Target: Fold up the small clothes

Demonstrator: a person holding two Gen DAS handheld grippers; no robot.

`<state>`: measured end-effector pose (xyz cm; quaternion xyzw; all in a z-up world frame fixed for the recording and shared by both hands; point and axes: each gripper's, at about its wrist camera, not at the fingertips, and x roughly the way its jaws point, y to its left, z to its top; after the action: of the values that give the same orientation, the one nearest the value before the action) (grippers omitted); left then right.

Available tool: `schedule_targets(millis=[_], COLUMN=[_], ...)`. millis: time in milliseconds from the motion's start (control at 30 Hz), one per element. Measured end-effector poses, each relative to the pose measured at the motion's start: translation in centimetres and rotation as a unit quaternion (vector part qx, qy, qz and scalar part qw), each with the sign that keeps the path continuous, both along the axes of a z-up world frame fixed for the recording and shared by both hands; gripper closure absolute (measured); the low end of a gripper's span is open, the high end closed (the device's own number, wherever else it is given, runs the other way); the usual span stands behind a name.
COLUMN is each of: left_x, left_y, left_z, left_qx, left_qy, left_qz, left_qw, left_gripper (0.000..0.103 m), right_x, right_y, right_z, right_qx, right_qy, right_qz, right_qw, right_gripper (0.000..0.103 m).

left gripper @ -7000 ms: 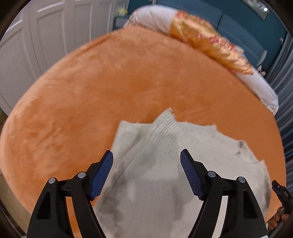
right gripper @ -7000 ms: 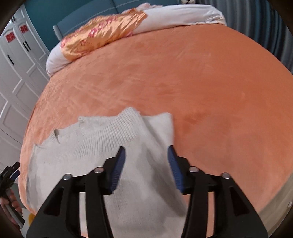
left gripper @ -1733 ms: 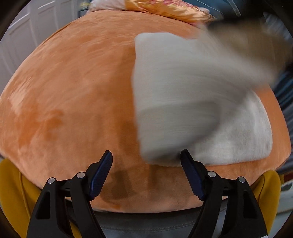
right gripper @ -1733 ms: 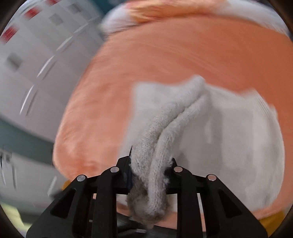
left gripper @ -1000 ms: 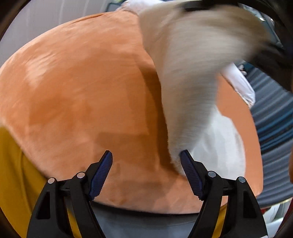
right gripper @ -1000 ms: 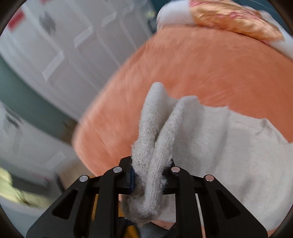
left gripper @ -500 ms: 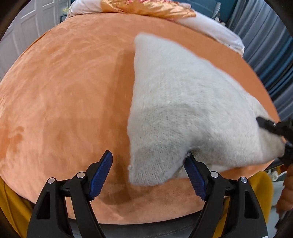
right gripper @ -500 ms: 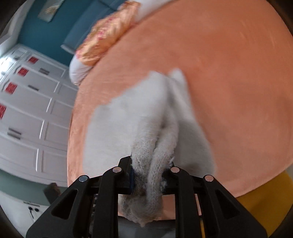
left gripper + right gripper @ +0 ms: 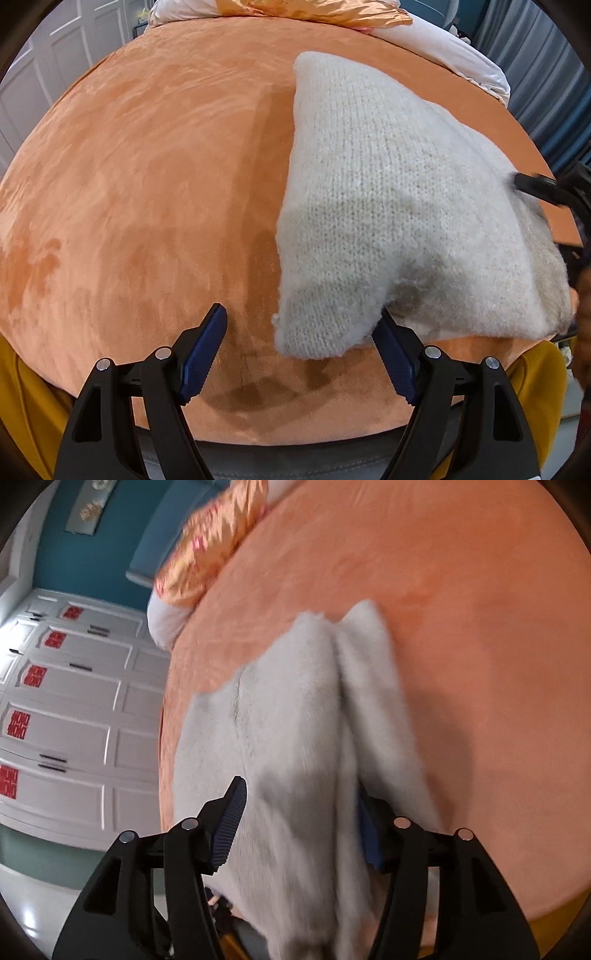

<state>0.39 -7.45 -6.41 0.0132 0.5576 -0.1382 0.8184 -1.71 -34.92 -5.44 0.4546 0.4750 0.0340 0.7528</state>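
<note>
A cream knitted sweater lies folded on the orange bed cover, near the bed's front right edge. My left gripper is open, its fingers either side of the sweater's lower corner without closing on it. My right gripper is open, and the sweater lies between and over its fingers; its right pad is partly hidden by the cloth. The right gripper's black tip shows in the left wrist view at the sweater's right edge.
An orange and white pillow lies at the head of the bed. White wardrobe doors stand to the left. Blue curtains hang on the right. The bed's front edge is just under my left gripper.
My right gripper has opened and released the sweater it held pinched. The sweater has settled flatter onto the bed. My left gripper has stayed open and nearly still.
</note>
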Motion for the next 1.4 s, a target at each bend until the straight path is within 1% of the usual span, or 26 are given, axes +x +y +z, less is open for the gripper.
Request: schedule_targets(millis=[33, 67, 100, 133, 167, 200, 267, 333, 400, 433, 467, 500, 533, 600, 633, 700, 833, 867, 1033, 1133, 1167, 1200, 1233, 1300, 1367, 1400], left_x=[-0.1, -0.1, -0.1, -0.2, -0.1, 0.0, 0.3, 0.8, 1.2, 1.2, 1.1, 1.0, 0.7, 0.0, -0.3, -0.7, -1.5, -1.4, -0.6, -0.2, 0.0, 0.0, 0.2, 0.5, 1.0, 1.2], left_y=[0.1, 0.1, 0.1, 0.2, 0.2, 0.2, 0.1, 0.3, 0.3, 0.2, -0.1, -0.2, -0.2, -0.2, -0.2, 0.2, 0.3, 0.1, -1.7, -2.6, -2.8, -3.0, -3.1, -3.4, -3.5, -3.5], left_z=[0.1, 0.3, 0.5, 0.6, 0.7, 0.7, 0.3, -0.4, -0.8, -0.8, -0.7, -0.5, -0.2, 0.7, 1.3, 2.7, 5.4, 6.1, 7.1, 7.3, 7.3, 7.2, 7.1, 6.5, 5.8, 5.4], left_qx=[0.0, 0.0, -0.001, -0.002, -0.002, 0.003, 0.02, 0.015, 0.013, 0.015, 0.021, 0.025, 0.031, 0.038, 0.037, 0.027, 0.006, 0.002, 0.011, 0.015, 0.02, 0.023, 0.028, 0.036, 0.049, 0.053], left_qy=[-0.002, -0.004, -0.006, -0.008, -0.009, -0.012, -0.013, 0.003, 0.013, 0.013, 0.009, 0.006, 0.001, -0.008, -0.011, -0.019, -0.039, -0.048, -0.065, -0.069, -0.072, -0.074, -0.074, -0.07, -0.062, -0.058], left_qz=[-0.001, -0.002, -0.002, -0.004, -0.006, -0.007, -0.003, 0.007, 0.013, 0.011, 0.004, -0.002, -0.008, -0.025, -0.031, -0.038, -0.038, -0.038, -0.043, -0.036, -0.035, -0.034, -0.032, -0.028, -0.024, -0.023], left_qw=[1.0, 1.0, 1.0, 1.0, 0.9999, 0.9999, 0.9997, 0.9999, 0.9998, 0.9998, 0.9997, 0.9997, 0.9995, 0.9989, 0.9988, 0.9987, 0.9985, 0.9981, 0.9969, 0.9968, 0.9966, 0.9964, 0.9963, 0.9965, 0.9966, 0.9966], left_gripper=[0.026, 0.026, 0.026, 0.026, 0.026, 0.027, 0.029, 0.03, 0.03, 0.03, 0.03, 0.03, 0.03, 0.032, 0.032, 0.032, 0.032, 0.032, 0.031, 0.031, 0.031, 0.031, 0.031, 0.031, 0.031, 0.031], right_x=[1.2, 1.6, 1.8, 1.6, 1.5, 1.1, 0.7, 1.5, 2.8, 3.1, 2.9, 2.0, 1.0, -0.9, -1.7, -3.7, -8.0, -7.9, -8.2, -9.0, -9.0, -9.0, -9.1, -8.8, -8.1, -7.9], right_y=[0.9, 1.5, 2.4, 2.8, 2.9, 3.0, 2.7, 1.6, 0.2, -0.7, -1.1, -1.4, -1.6, -1.6, -1.5, -1.3, -0.9, -0.5, 0.5, 0.8, 0.9, 1.0, 1.1, 1.9, 2.9, 3.3], right_z=[0.4, 1.4, 4.2, 7.0, 8.7, 11.6, 13.6, 11.6, 6.7, 3.1, 1.5, 1.3, 2.3, 4.1, 4.8, 5.6, 4.4, 4.4, 3.3, 4.3, 4.6, 4.8, 4.8, 4.3, 3.3, 3.0], right_qx=[-0.02, -0.046, -0.099, -0.118, -0.119, -0.123, -0.163, -0.192, -0.201, -0.195, -0.183, -0.167, -0.146, -0.127, -0.126, -0.128, -0.101, -0.101, -0.114, -0.15, -0.152, -0.148, -0.145, -0.15, -0.181, -0.195], right_qy=[0.009, 0.003, -0.033, -0.083, -0.113, -0.156, -0.183, -0.136, -0.047, 0.024, 0.047, 0.031, 0.003, -0.026, -0.037, -0.051, -0.045, -0.043, -0.038, -0.038, -0.043, -0.051, -0.055, -0.05, -0.028, -0.017], right_qz=[0.019, 0.028, 0.038, 0.039, 0.038, 0.034, 0.023, 0.018, 0.016, 0.018, 0.014, 0.0, -0.017, -0.033, -0.033, -0.033, -0.033, -0.033, -0.051, -0.066, -0.069, -0.069, -0.066, -0.05, -0.025, -0.013], right_qw=[1.0, 0.999, 0.994, 0.989, 0.986, 0.98, 0.969, 0.972, 0.978, 0.98, 0.982, 0.986, 0.989, 0.991, 0.991, 0.99, 0.993, 0.993, 0.991, 0.986, 0.985, 0.985, 0.986, 0.986, 0.983, 0.981], right_gripper=[0.069, 0.08, 0.086, 0.088, 0.088, 0.088, 0.088, 0.088, 0.088, 0.087, 0.087, 0.085, 0.082, 0.078, 0.068, 0.059, 0.058, 0.058, 0.059, 0.058, 0.056, 0.048, 0.045, 0.046, 0.048, 0.058])
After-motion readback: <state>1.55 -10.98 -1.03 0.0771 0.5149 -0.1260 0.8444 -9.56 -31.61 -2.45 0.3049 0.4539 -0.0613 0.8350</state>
